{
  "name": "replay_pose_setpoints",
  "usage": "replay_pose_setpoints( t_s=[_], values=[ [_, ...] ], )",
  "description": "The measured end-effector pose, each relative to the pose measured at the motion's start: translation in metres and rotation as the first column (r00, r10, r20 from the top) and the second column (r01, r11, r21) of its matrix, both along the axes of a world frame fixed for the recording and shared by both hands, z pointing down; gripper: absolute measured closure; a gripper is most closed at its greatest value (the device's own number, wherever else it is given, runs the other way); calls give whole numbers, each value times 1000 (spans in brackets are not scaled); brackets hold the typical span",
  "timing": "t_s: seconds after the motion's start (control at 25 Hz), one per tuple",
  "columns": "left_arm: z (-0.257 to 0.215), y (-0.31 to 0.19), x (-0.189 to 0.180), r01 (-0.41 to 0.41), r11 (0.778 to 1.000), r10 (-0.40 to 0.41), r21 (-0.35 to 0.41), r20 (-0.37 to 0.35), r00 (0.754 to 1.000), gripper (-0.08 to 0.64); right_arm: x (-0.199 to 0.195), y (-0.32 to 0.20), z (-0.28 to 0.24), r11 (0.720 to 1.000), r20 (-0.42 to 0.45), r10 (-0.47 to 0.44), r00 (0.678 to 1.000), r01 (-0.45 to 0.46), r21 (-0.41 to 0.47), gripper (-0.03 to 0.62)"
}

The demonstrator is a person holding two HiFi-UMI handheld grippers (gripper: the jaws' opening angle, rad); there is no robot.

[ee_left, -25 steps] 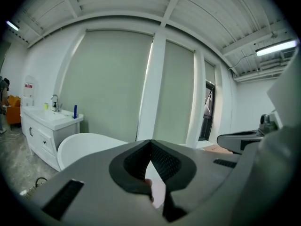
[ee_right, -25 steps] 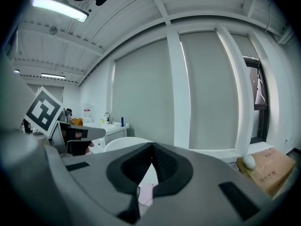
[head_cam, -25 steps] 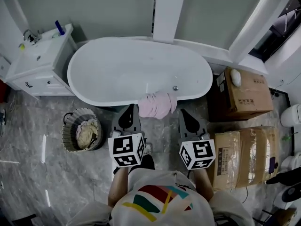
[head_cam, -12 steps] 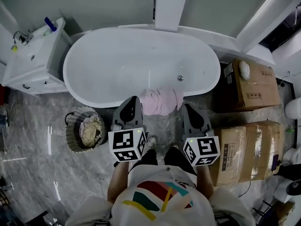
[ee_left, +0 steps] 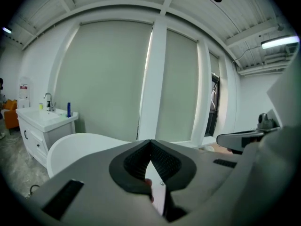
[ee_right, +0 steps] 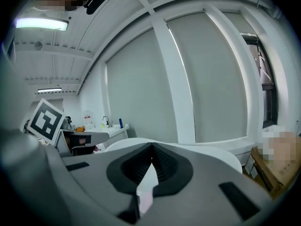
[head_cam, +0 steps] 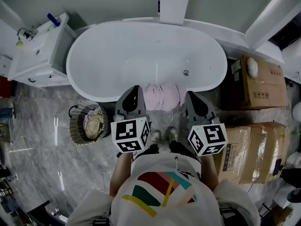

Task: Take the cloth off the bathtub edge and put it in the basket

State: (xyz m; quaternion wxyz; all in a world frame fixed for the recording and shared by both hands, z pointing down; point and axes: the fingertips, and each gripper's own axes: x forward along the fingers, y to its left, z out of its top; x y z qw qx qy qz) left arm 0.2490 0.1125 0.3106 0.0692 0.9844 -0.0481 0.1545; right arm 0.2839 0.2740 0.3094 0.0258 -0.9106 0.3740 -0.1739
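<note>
A pink cloth (head_cam: 162,97) hangs over the near rim of the white bathtub (head_cam: 94,91). My left gripper (head_cam: 134,90) is just left of the cloth, tip at the tub's rim, jaws shut and empty. On the cloth's other side my right gripper (head_cam: 193,96) is likewise shut and empty. Neither touches the cloth. The round woven basket (head_cam: 79,126) stands on the floor to the left and holds a cream-coloured cloth (head_cam: 94,124). The left gripper view has the left gripper (ee_left: 150,141) with jaws together above the bathtub (ee_left: 70,147). The right gripper view shows my right gripper (ee_right: 151,145) the same.
A white sink cabinet (head_cam: 37,55) with a tap and a blue bottle (head_cam: 53,19) stands at the far left. Cardboard boxes (head_cam: 263,84) are stacked to the right of the tub. The person's feet (head_cam: 162,135) are on the marble floor by the tub.
Both grippers have moved forward together toward the tub and now flank the pink cloth. The jaws stayed shut.
</note>
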Motion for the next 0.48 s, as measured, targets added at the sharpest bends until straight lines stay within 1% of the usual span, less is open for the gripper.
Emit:
replay_pose_setpoints(
  t_s=[0.16, 0.32, 0.4, 0.48],
  values=[
    [0, -2, 7, 20, 1000, -20, -12, -15, 1000, 541, 6, -4, 5, 1000, -6, -28, 1000, 29, 9, 580],
    [17, -3, 15, 22, 1000, -22, -16, 0, 1000, 541, 16, -8, 17, 998, -17, -58, 998, 58, -21, 580],
    [28, -7, 31, 5, 1000, -5, -27, -4, 1000, 541, 31, -16, 26, 998, -3, -68, 998, 68, 12, 580],
    [39, -8, 45, -14, 998, 13, -57, -18, 1000, 541, 44, -26, 35, 993, 19, -104, 994, 102, 65, 580]
  ],
)
